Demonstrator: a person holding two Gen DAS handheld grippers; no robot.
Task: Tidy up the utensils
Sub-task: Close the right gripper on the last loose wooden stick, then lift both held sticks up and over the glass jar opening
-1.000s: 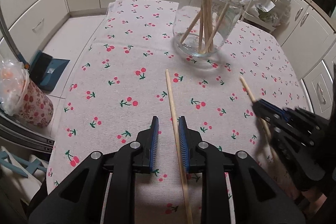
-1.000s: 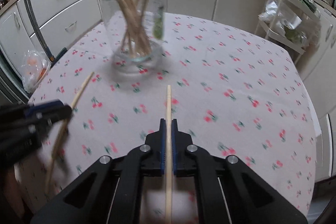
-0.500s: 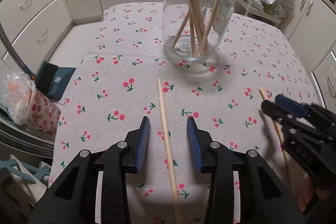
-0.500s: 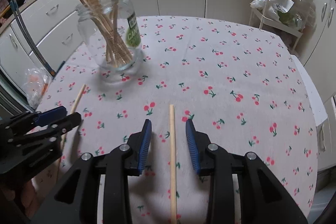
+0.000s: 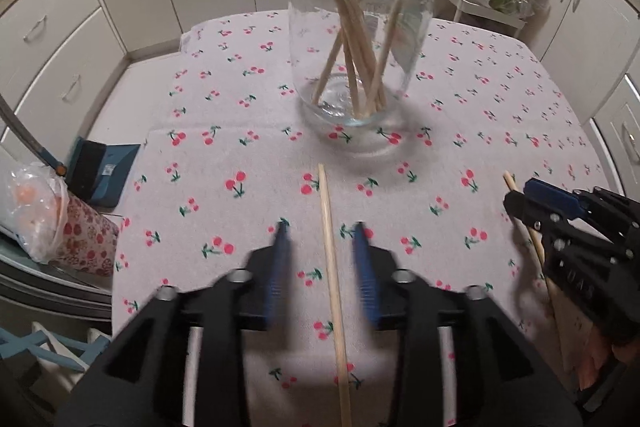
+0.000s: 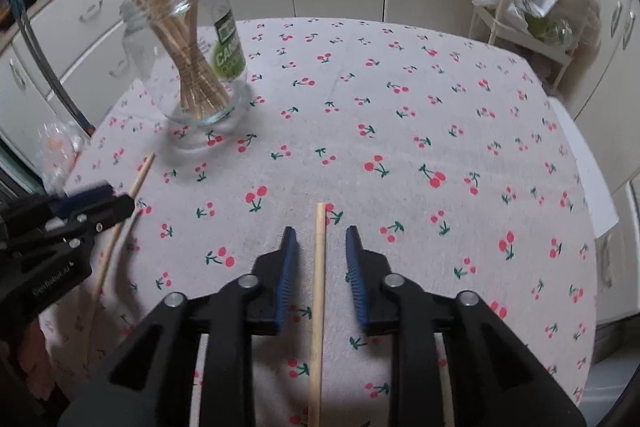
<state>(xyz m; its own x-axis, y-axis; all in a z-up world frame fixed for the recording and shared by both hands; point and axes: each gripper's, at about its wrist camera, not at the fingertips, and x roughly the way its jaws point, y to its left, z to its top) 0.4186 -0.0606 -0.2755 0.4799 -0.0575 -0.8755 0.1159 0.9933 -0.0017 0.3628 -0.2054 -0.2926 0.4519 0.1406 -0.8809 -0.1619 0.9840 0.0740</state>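
Note:
A clear glass jar [image 5: 360,39] holding several wooden chopsticks stands on the cherry-print tablecloth [image 5: 240,107]; it also shows in the right wrist view [image 6: 192,59]. My left gripper [image 5: 322,227] is open, its jaws on either side of a chopstick [image 5: 332,267] lying on the cloth. My right gripper [image 6: 318,231] is open around a second chopstick [image 6: 319,287] lying flat. Each gripper shows in the other's view, the right [image 5: 520,195] and the left [image 6: 116,199].
Cream cabinets [image 5: 60,39] surround the table. A white wire rack [image 6: 528,7] with bags stands at the far right. A plastic bag [image 5: 36,211] and a blue dustpan [image 5: 100,167] sit on the floor left of the table.
Both grippers opened: the right let go of its chopstick, which now lies on the cloth, and the left's jaws spread wider. Both pulled back slightly.

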